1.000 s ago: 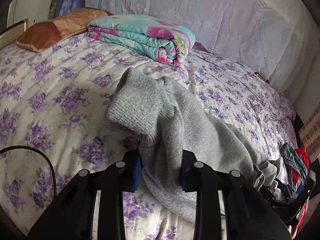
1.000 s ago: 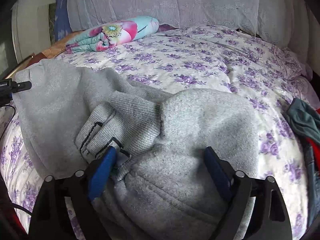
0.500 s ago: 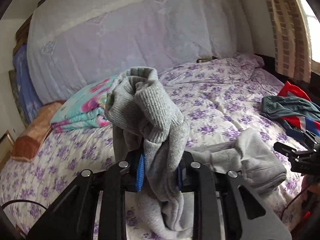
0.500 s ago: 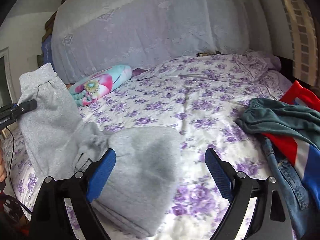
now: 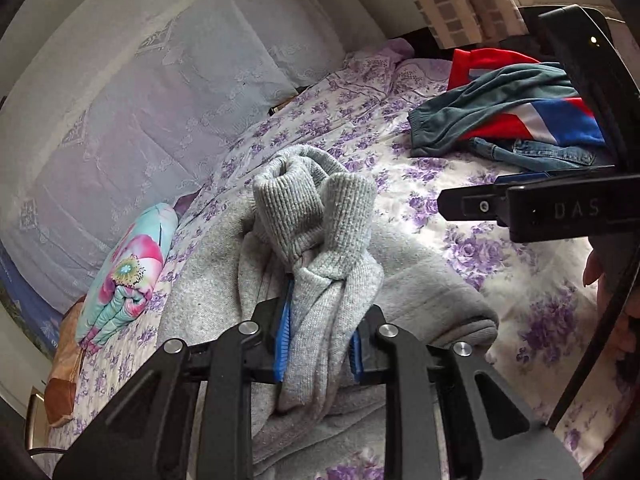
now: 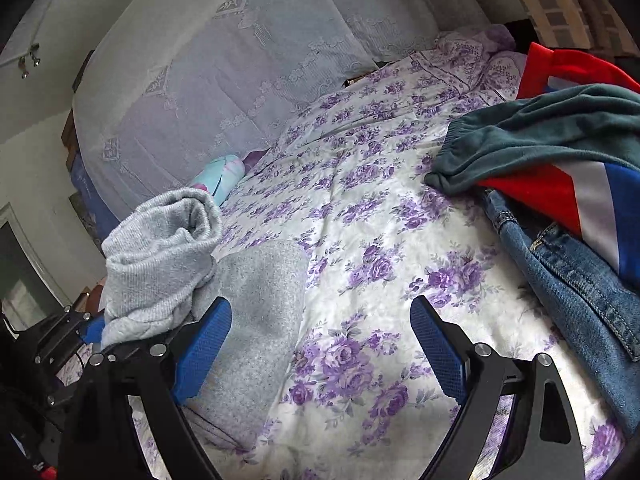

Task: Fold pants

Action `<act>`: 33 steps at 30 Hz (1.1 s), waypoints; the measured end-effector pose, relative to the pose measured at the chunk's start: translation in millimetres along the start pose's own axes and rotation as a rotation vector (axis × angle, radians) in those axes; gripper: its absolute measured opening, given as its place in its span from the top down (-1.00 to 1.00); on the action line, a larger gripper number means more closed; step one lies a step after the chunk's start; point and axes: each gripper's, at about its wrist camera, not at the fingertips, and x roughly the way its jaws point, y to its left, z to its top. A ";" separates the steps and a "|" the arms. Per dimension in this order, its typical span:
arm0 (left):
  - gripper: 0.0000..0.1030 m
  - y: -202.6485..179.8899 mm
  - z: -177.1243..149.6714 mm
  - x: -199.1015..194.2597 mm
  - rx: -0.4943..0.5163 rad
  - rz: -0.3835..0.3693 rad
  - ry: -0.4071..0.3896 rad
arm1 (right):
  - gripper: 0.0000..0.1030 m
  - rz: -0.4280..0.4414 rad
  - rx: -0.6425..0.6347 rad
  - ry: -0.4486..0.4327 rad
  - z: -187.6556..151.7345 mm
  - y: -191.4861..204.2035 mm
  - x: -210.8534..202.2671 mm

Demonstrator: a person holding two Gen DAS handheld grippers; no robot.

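Two tongs work over the bed [image 6: 360, 240]. Left tongs [image 5: 318, 340] are narrow, blue pads pressed on a bunched ribbed cuff of the grey pants [image 5: 316, 240]; the cuffs rise just ahead of the pads, and the rest of the pants lies on the bed below and around these tongs. Right tongs [image 6: 320, 344] stand wide with nothing between the pads, only the flowered sheet; the pants lie at their left pad, with the lifted cuff up to the left. A clothes pile [image 6: 560, 184] of teal, red and denim sits to the right of both tongs. A folded quilt [image 5: 128, 272] lies left of the left tongs, by the headboard [image 5: 160, 100].
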 end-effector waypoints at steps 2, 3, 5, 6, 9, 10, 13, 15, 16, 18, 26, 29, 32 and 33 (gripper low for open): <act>0.59 -7.4 1.5 -0.2 0.015 0.002 -0.009 | -0.77 0.011 0.025 -0.009 -0.1 -5.0 -1.5; 0.59 -13.9 1.4 -0.2 0.038 0.008 -0.010 | -0.77 0.014 0.039 -0.014 0.0 -7.7 -2.1; 0.55 -32.5 -2.7 5.7 0.114 0.038 0.018 | -0.77 0.012 0.069 -0.028 0.2 -13.3 -3.8; 0.53 -39.8 -7.1 7.9 0.145 0.068 0.026 | -0.77 0.010 0.083 -0.037 -0.1 -16.1 -5.3; 0.32 -48.2 -19.1 1.2 0.192 0.099 0.011 | -0.77 0.011 0.108 -0.048 0.5 -21.4 -6.5; 0.12 -45.3 -21.6 -3.8 0.187 0.083 0.010 | -0.77 0.008 0.108 -0.046 0.5 -21.4 -6.1; -0.88 -26.6 -26.9 -25.9 0.139 0.048 -0.025 | -0.77 -0.005 0.087 -0.044 0.9 -17.3 -4.9; -0.92 -12.5 -30.1 -44.2 0.107 -0.012 -0.056 | -0.77 -0.017 0.067 -0.051 1.1 -13.3 -6.3; -0.92 -6.9 -31.9 -51.1 0.100 -0.024 -0.065 | -0.77 -0.025 0.052 -0.061 2.0 -9.7 -8.4; -0.92 7.1 -35.6 -57.7 0.079 -0.008 -0.070 | -0.76 -0.035 -0.007 -0.095 7.1 5.5 -17.2; -0.92 112.9 -41.8 -21.6 -0.329 -0.044 0.078 | -0.76 -0.049 -0.356 -0.138 49.2 116.2 -25.7; -0.92 139.0 -44.2 -11.7 -0.454 -0.114 0.075 | -0.76 -0.133 -0.410 -0.066 42.6 124.1 1.8; -0.92 135.2 -50.7 21.9 -0.461 -0.154 0.157 | -0.76 -0.260 -0.419 0.028 21.1 100.0 26.8; -0.92 127.7 -57.5 35.7 -0.449 -0.168 0.205 | -0.76 -0.322 -0.424 0.057 12.6 87.5 32.1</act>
